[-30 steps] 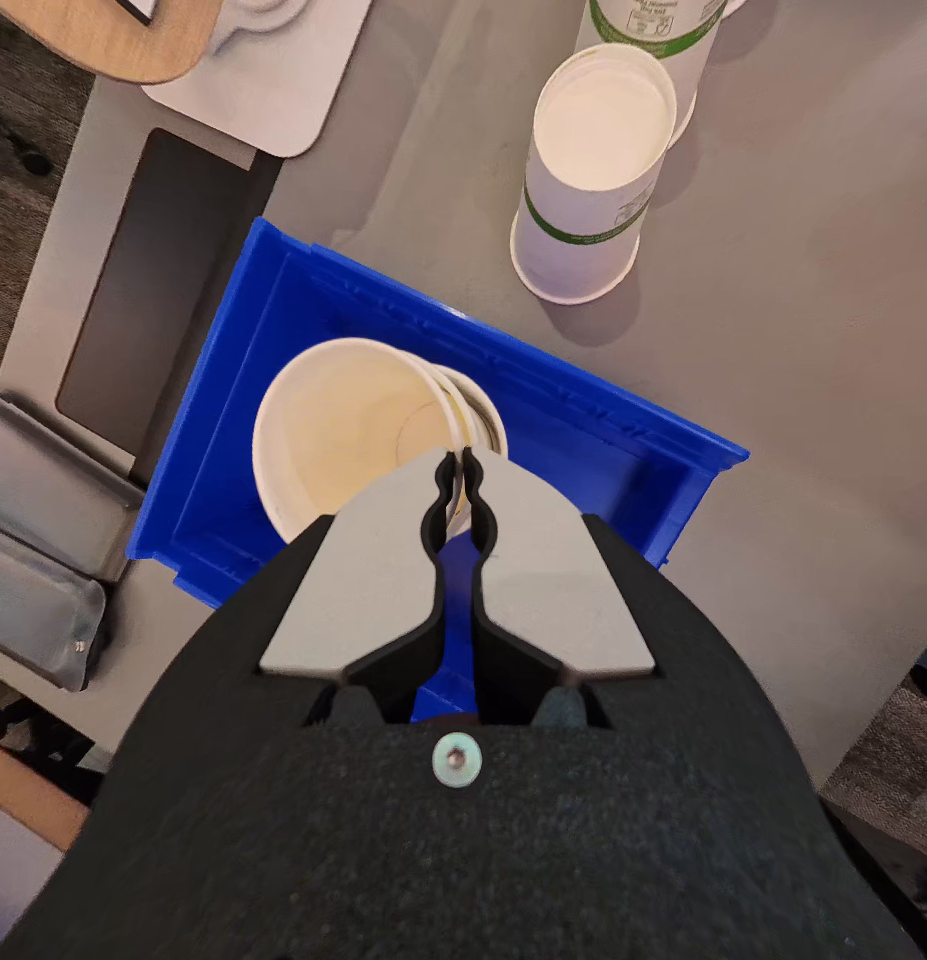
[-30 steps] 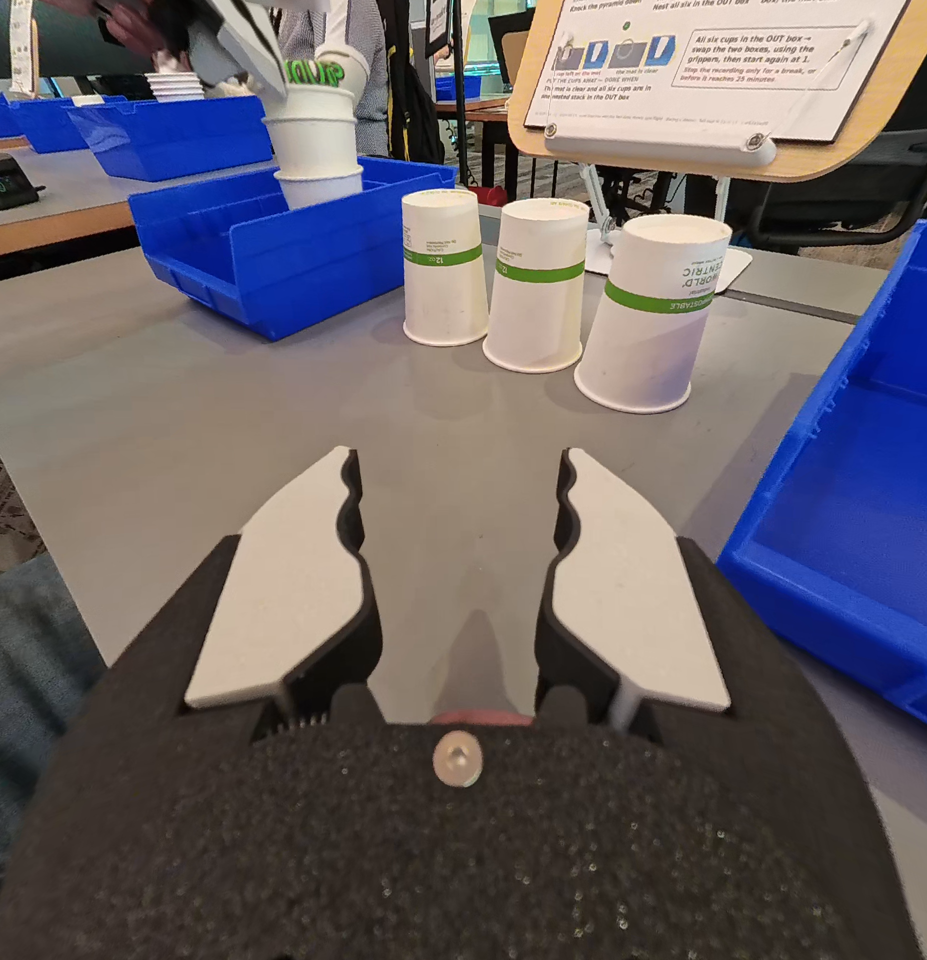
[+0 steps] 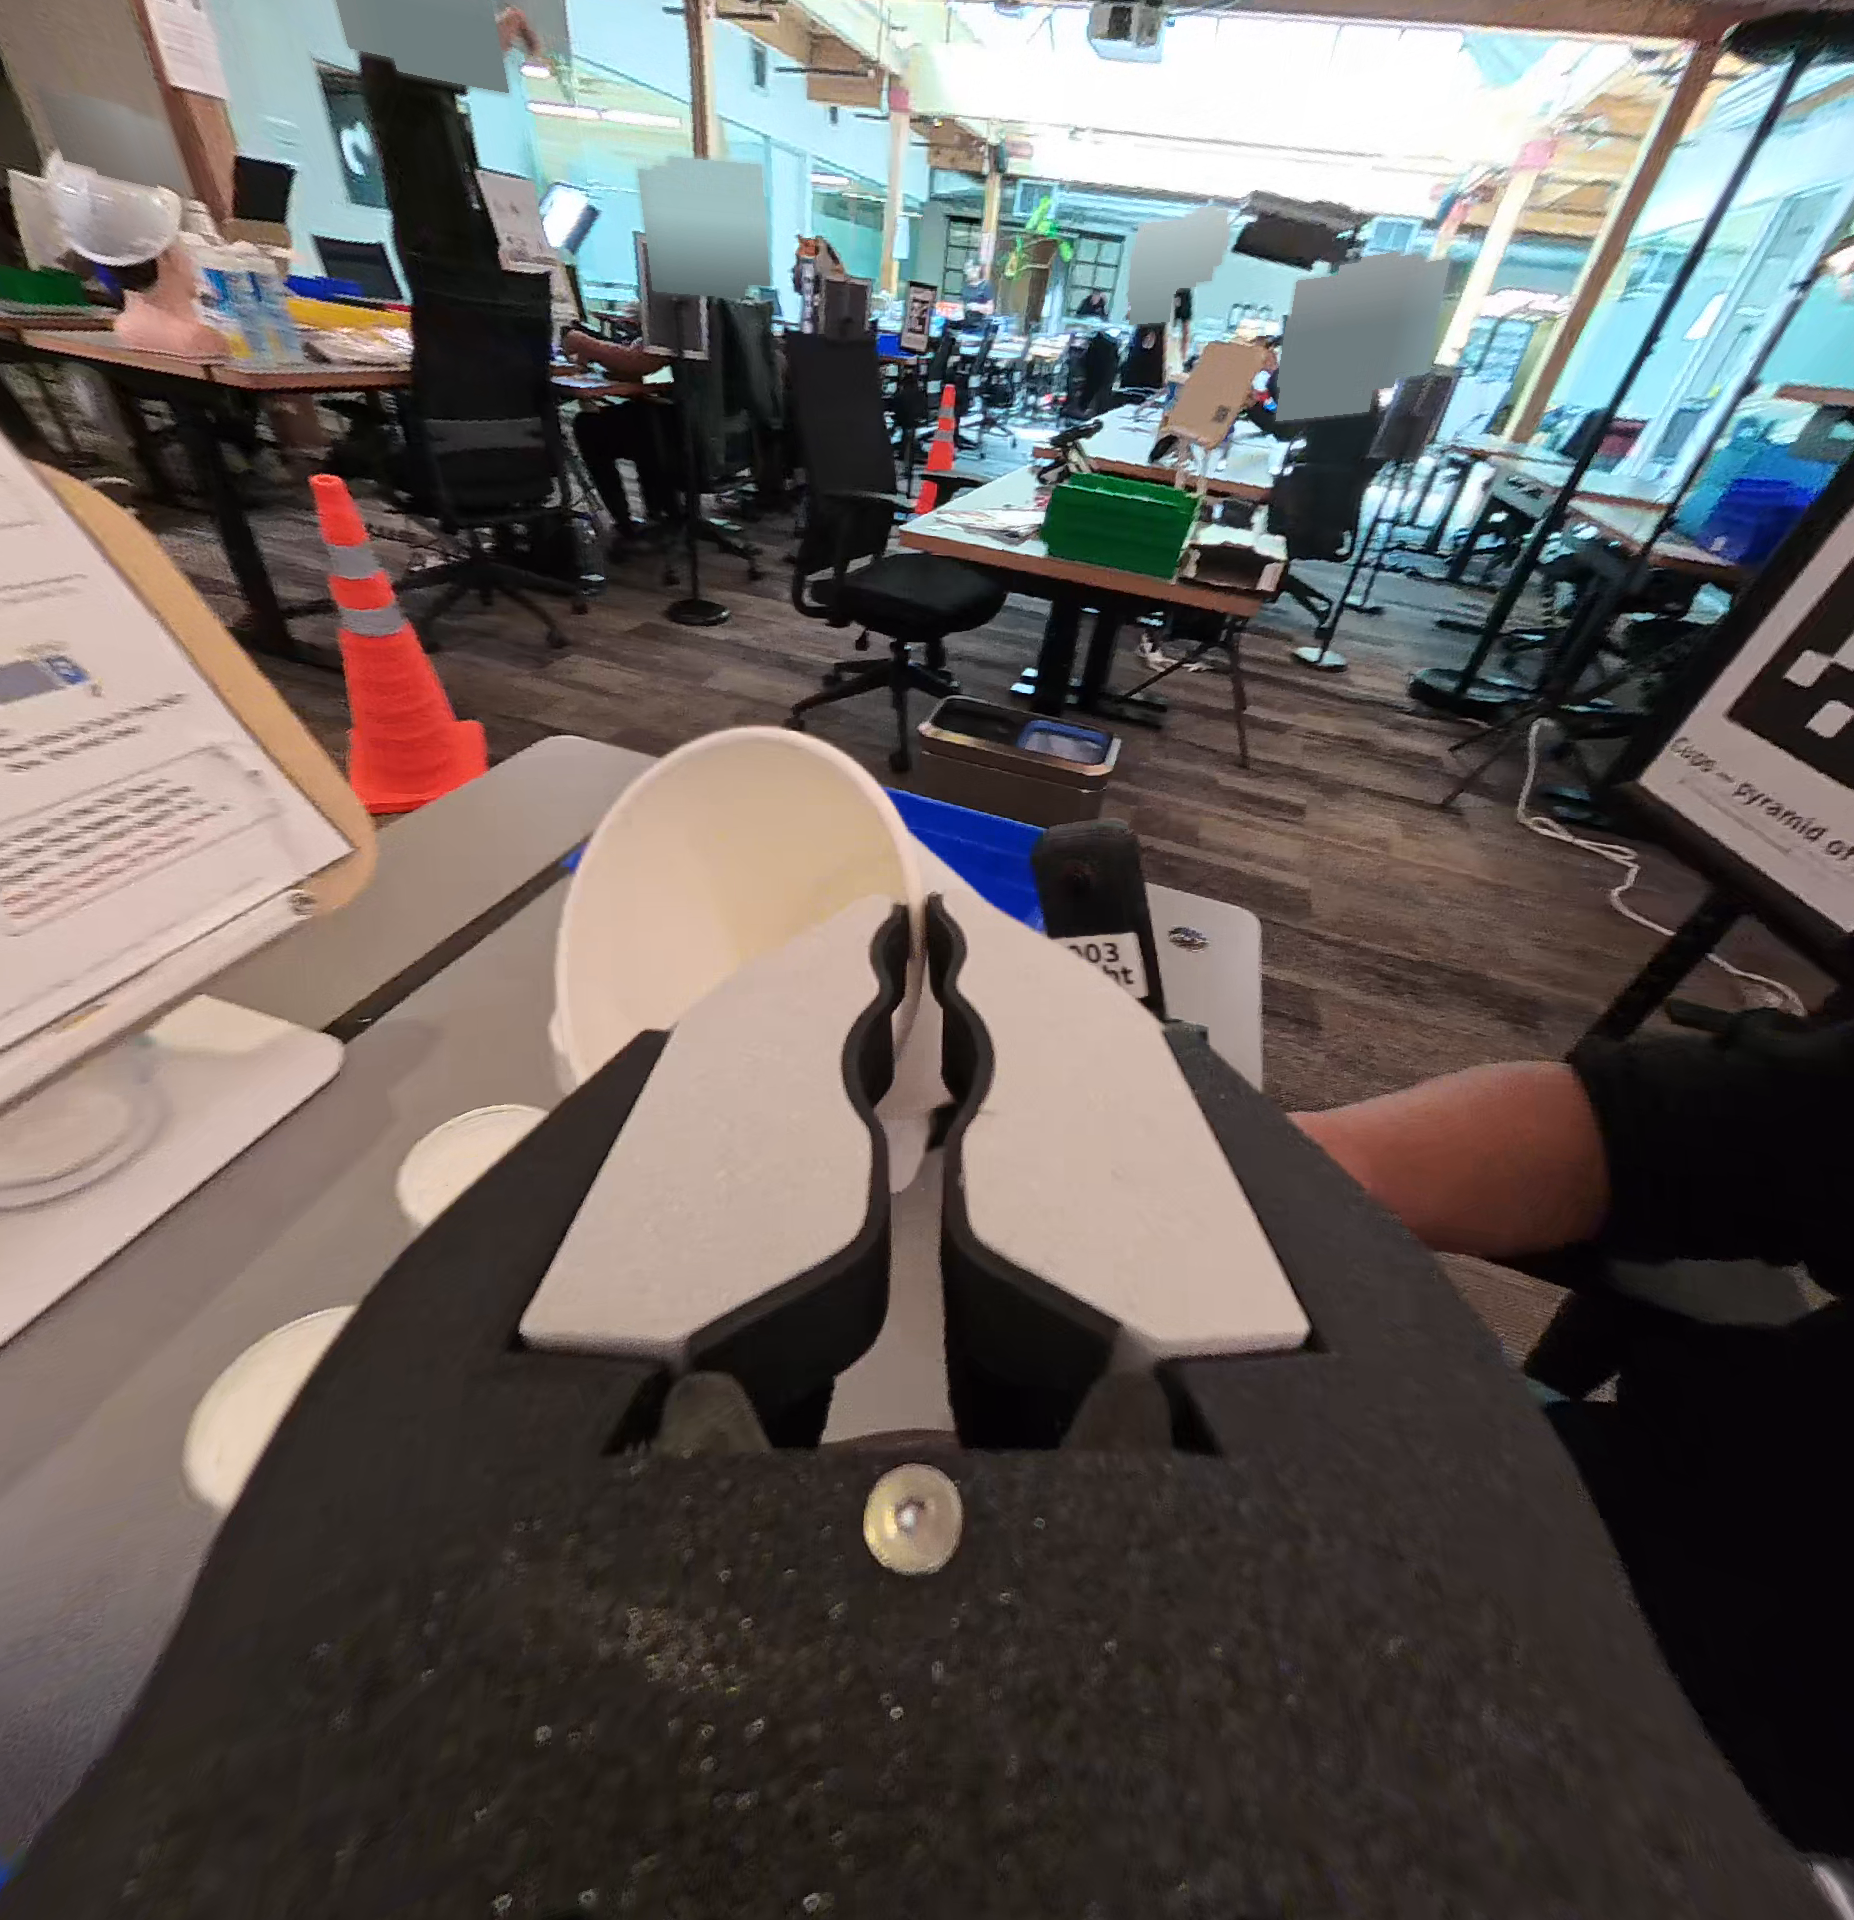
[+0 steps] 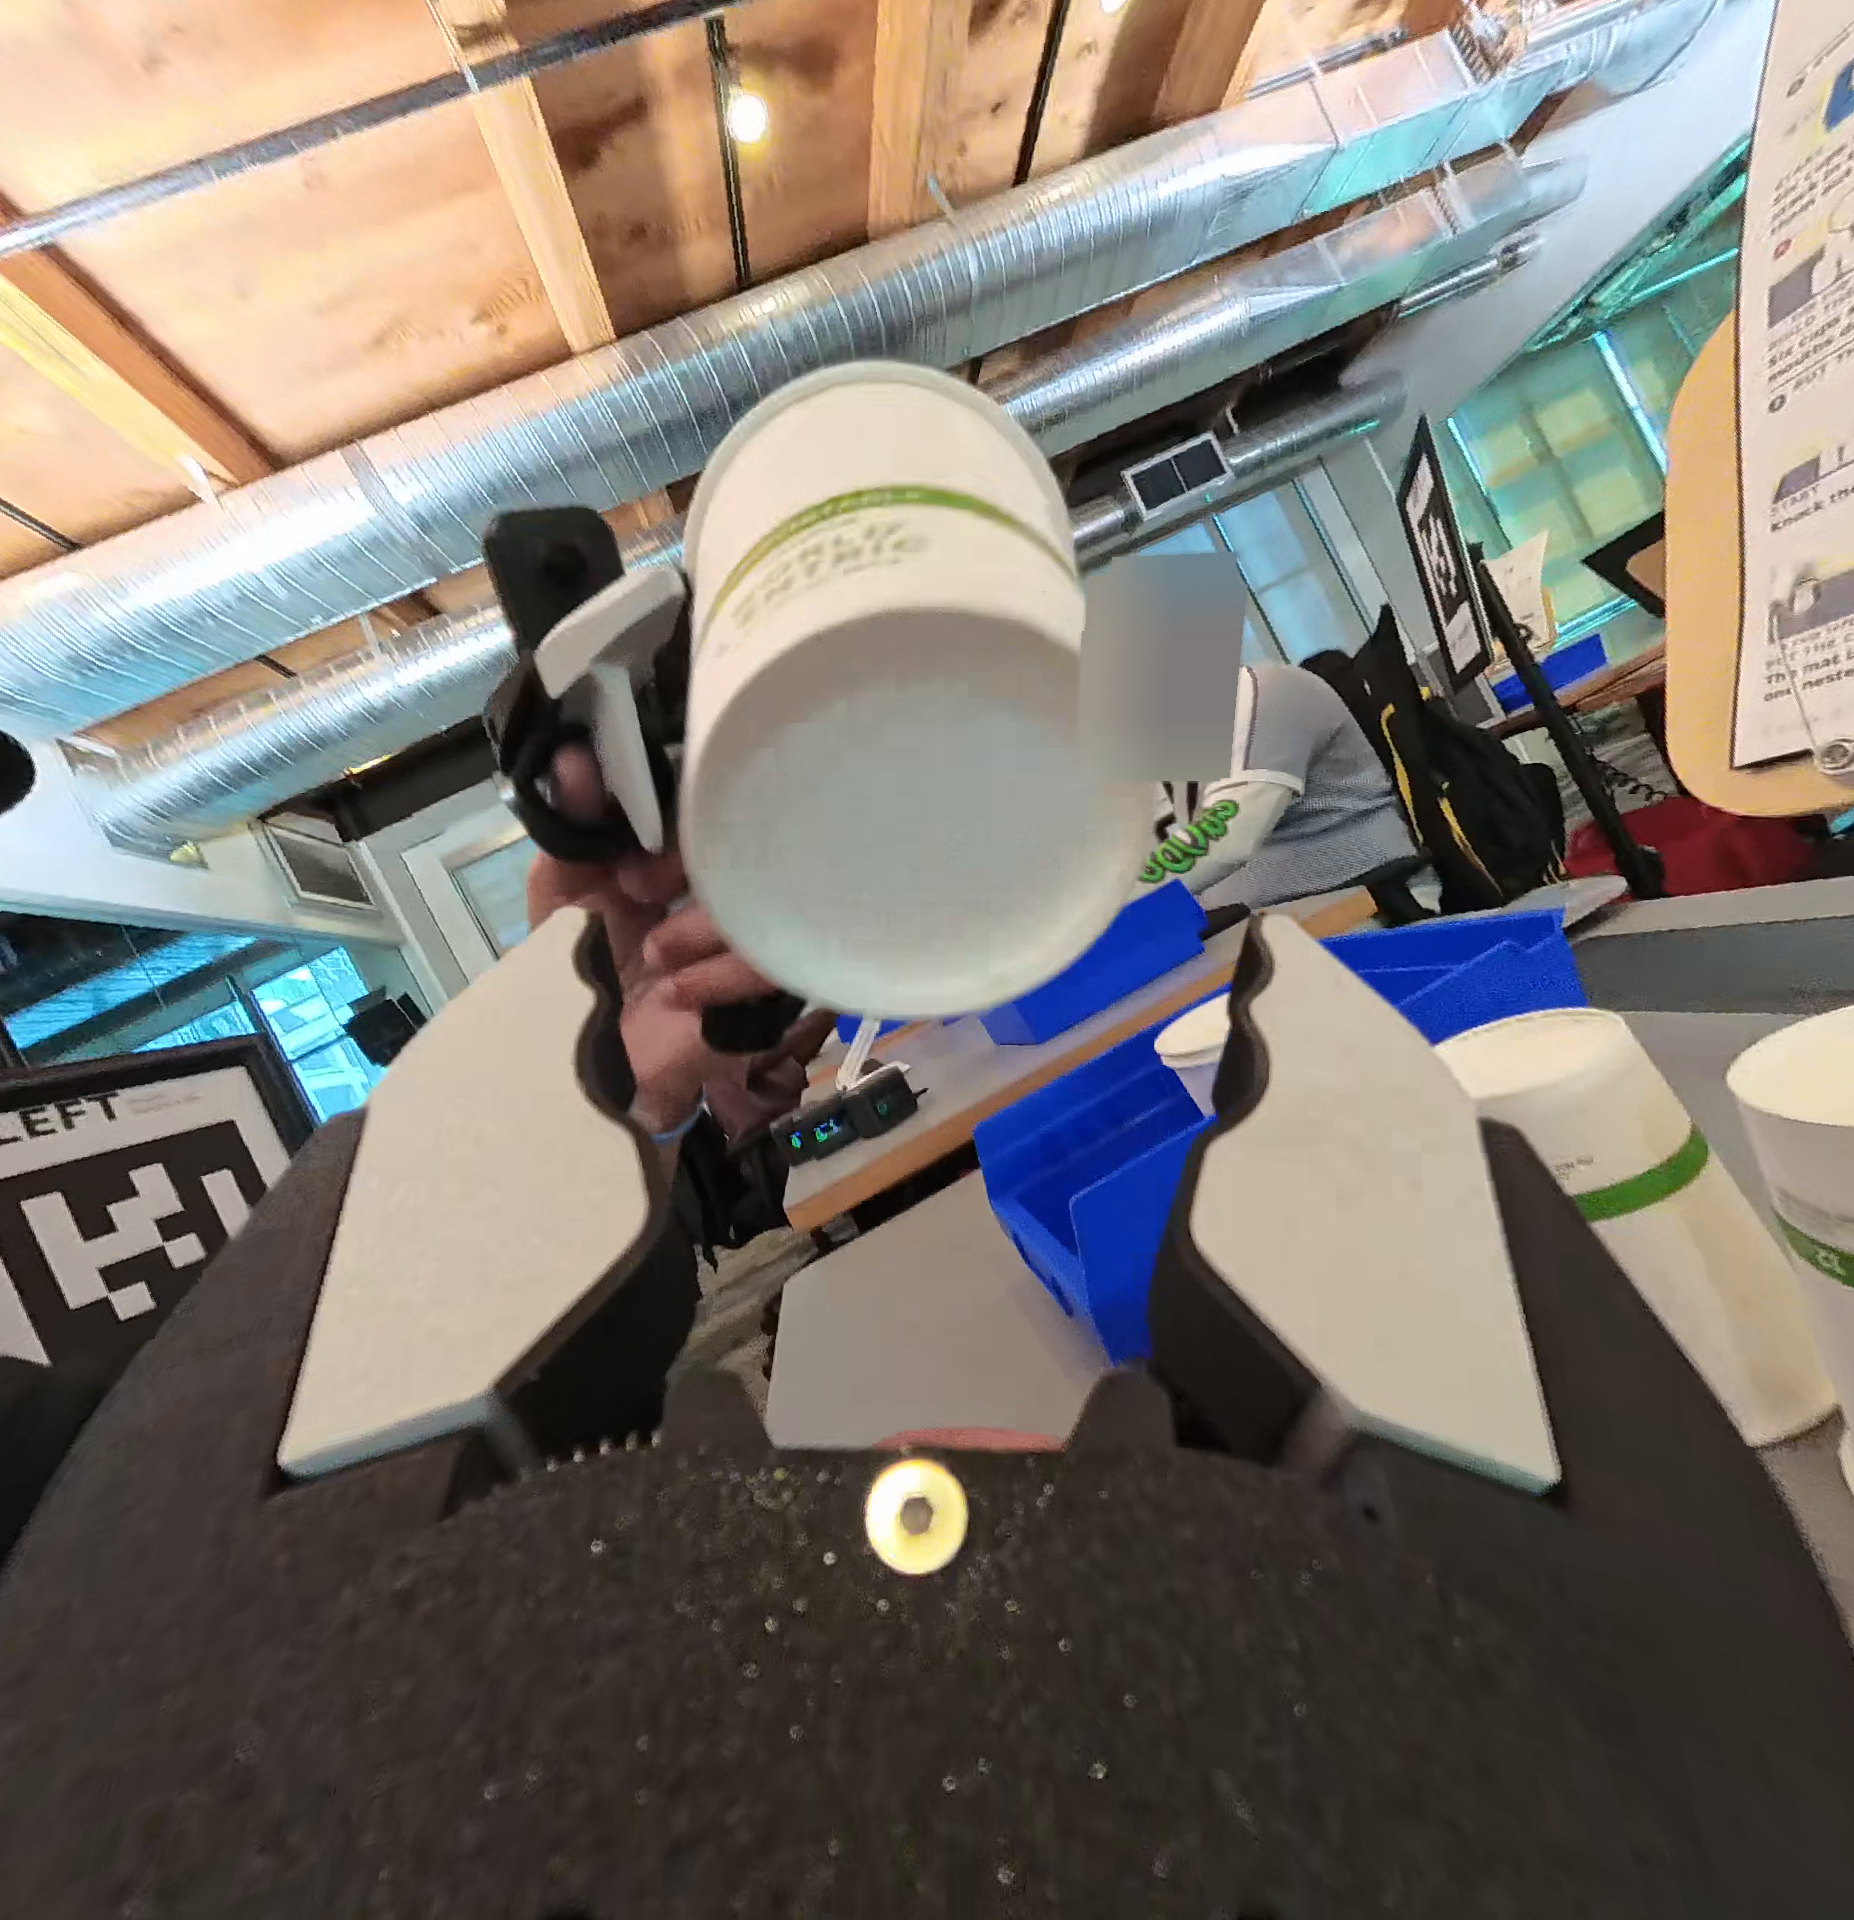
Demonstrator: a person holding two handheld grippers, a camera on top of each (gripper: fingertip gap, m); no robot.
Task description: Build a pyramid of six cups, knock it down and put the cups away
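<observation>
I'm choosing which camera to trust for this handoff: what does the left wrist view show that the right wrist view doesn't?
Only the left wrist view shows the held cup's open mouth, its rim pinched by the left gripper, plus an orange cone on the floor. Only the right wrist view shows the cup's closed base and green band, and the open right gripper below it. Both show the held cup, upside-down cups on the table, and a blue bin.

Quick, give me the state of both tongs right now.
Left tongs: closed on the rim of a white paper cup, held up off the table.
Right tongs: open, empty.
</observation>
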